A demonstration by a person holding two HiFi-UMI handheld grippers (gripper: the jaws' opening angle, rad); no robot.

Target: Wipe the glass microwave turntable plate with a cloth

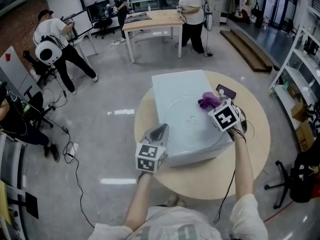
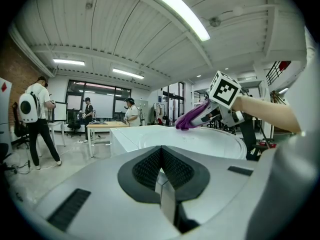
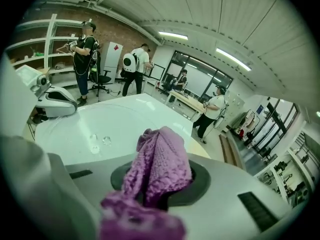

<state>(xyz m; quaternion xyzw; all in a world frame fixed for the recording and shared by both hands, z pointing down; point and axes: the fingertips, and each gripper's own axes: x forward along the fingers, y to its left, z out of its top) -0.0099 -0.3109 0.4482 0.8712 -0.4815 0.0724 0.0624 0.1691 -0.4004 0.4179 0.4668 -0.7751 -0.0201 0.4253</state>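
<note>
At the near left edge of the white box point(image 1: 172, 86) on the round tabletop point(image 1: 250, 134), the left claw point(image 1: 161, 130) rests with its jaws drawn together on nothing I can see, just beside the rim of the glass turntable plate point(image 1: 185, 109) lying flat on that box. Wiping looks barely begun: droplets point(image 1: 192, 119) sit mid-plate, while the right claw point(image 1: 216, 104) pinches the purple cloth point(image 1: 208, 101) at the plate's far right. Next it should press down and sweep left through them.

clear round glass plate point(image 1: 186, 115) lies flat on a white box point(image 1: 172, 84), droplets near its middle; bunched purple cloth point(image 1: 209, 102) sits over its far right rim.
</note>
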